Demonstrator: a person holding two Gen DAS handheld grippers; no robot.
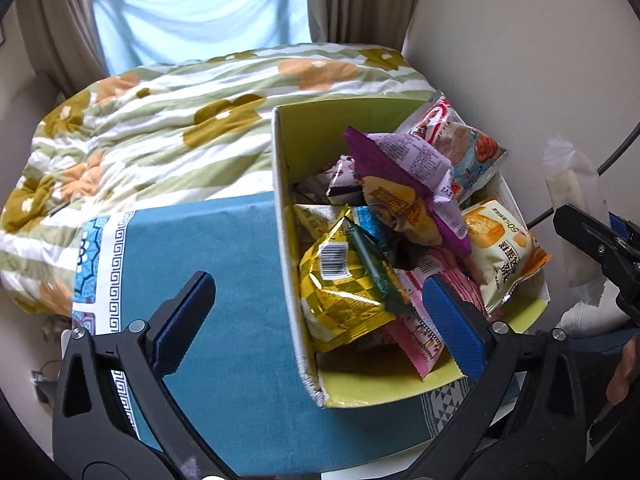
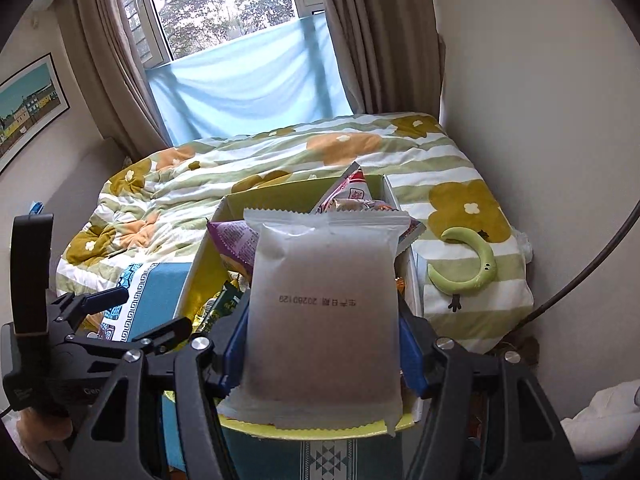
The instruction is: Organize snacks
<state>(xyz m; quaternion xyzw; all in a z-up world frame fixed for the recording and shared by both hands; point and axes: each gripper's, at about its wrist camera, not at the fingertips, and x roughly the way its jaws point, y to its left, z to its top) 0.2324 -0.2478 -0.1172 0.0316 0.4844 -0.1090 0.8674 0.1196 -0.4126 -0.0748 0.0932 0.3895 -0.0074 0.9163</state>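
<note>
A yellow-green cardboard box [image 1: 296, 136] on a blue-covered table holds several snack packets: a gold one [image 1: 340, 292], a purple one [image 1: 400, 160], a pink one [image 1: 420, 336] and a cracker pack [image 1: 500, 256]. My left gripper [image 1: 320, 316] is open, its fingers straddling the box's left wall, and holds nothing. My right gripper [image 2: 324, 336] is shut on a frosted white packet [image 2: 324, 320], held upright just above the box's near edge [image 2: 320, 434]. The packet [image 1: 568, 184] and the right gripper also show at the right of the left wrist view.
The blue cloth [image 1: 224, 280] covers the table left of the box. A bed with a floral duvet [image 1: 160, 128] lies behind. A green moon-shaped plush [image 2: 472, 264] lies on the bed right of the box. A wall [image 1: 500, 40] stands close on the right.
</note>
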